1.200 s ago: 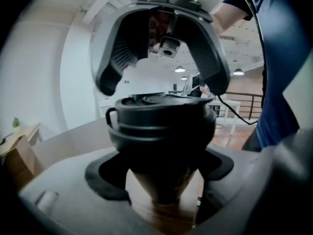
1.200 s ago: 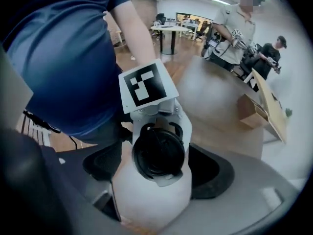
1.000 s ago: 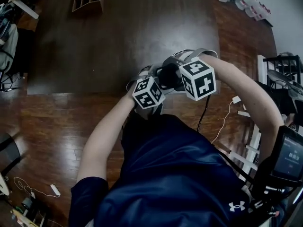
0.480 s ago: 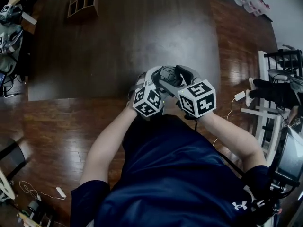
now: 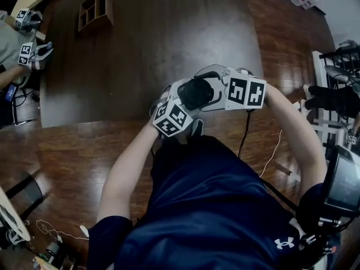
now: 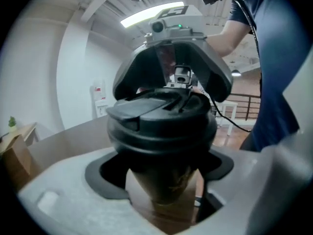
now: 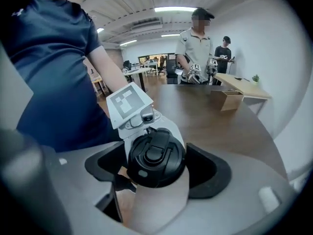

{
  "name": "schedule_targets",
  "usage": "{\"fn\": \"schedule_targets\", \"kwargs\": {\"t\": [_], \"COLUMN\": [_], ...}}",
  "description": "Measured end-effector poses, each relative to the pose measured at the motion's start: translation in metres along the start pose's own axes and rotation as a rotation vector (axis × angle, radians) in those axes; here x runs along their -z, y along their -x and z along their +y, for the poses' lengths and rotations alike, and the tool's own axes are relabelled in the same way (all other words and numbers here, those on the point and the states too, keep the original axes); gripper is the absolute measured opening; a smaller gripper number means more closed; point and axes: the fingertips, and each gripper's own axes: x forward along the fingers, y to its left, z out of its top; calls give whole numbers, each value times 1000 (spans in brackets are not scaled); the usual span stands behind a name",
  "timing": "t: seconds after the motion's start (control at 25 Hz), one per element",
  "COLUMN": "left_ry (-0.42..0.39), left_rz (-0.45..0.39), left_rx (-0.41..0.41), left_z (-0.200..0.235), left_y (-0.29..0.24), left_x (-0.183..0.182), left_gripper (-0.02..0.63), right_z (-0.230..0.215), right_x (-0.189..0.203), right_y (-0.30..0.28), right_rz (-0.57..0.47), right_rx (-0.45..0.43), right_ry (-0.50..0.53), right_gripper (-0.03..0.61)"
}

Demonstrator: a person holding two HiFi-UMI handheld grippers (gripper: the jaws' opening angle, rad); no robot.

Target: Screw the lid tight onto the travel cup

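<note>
The travel cup is held up in front of the person's chest, over the near edge of the table. Its black flip-top lid (image 5: pixel 195 93) (image 6: pixel 161 119) (image 7: pixel 155 158) sits on the brownish body (image 6: pixel 164 180). My left gripper (image 5: pixel 179 106) (image 6: pixel 161 173) is shut on the cup body below the lid. My right gripper (image 5: pixel 216 90) (image 7: pixel 156 165) faces the lid's top from the right. Its jaws are opening, with the lid between the dark pads (image 7: pixel 212 173) and a gap on each side.
A dark wooden table (image 5: pixel 146 38) stretches ahead, with a wooden compartment box (image 5: pixel 94 9) at its far left. Another person's marker-cube grippers (image 5: pixel 29 50) show at the left edge. Two people (image 7: pixel 195 43) stand beyond a cardboard box (image 7: pixel 227 100). A white rack (image 5: pixel 315 100) stands right.
My right gripper has rolled about the lid: its cube dipped toward the person, then swung back up to the right. The left gripper and the cup have stayed nearly in place.
</note>
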Motion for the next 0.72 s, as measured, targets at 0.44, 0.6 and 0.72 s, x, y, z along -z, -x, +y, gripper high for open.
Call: {"fn": "schedule_targets", "kwargs": {"t": [0.44, 0.6, 0.72], "left_ry": [96, 41, 32], "left_rz": [-23, 0, 4], "left_rx": [-72, -47, -35], "left_z": [16, 7, 7], "left_y": [5, -1, -4], "left_x": [5, 4, 4], "left_gripper": [414, 414, 414], "right_z": [-13, -5, 6], "right_x": [26, -2, -14], "right_y": [6, 18, 7], "right_rz": [-295, -249, -132], "right_rx": [457, 447, 279], "right_ry": [-670, -282, 37], "right_gripper": [327, 355, 387]}}
